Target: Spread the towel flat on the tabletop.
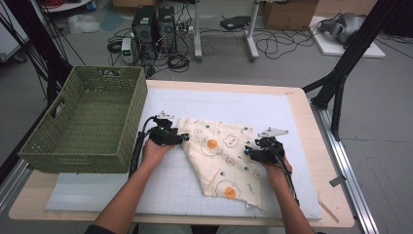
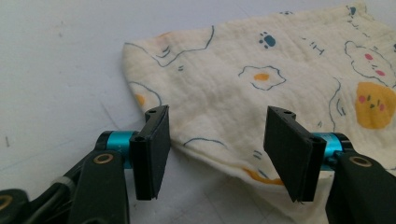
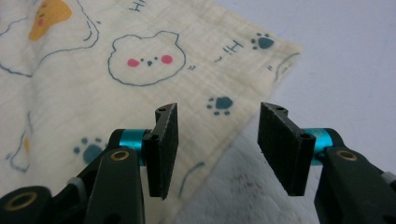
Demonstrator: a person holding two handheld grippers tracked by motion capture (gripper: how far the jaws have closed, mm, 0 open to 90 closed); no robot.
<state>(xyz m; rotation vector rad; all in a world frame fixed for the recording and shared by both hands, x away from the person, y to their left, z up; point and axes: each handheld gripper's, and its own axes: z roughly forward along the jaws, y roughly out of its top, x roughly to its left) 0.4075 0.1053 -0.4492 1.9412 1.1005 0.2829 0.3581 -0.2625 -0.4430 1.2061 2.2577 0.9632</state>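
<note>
Soft crinkled cotton-like cloth [image 1: 221, 156] lies on a matt gridded mat [image 1: 170, 185] beside a woven basket [image 1: 87, 122].

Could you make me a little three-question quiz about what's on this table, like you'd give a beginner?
1. True or false: the left gripper is clamped shut on the printed cloth.
2. Where does the green woven basket stand? A) at the table's left end B) at its right end C) on the cloth
3. Fill in: in the right gripper view, the right gripper straddles the cloth's ____.

Key
1. False: its jaws stand apart, with the cloth's edge between them.
2. A
3. edge
</note>
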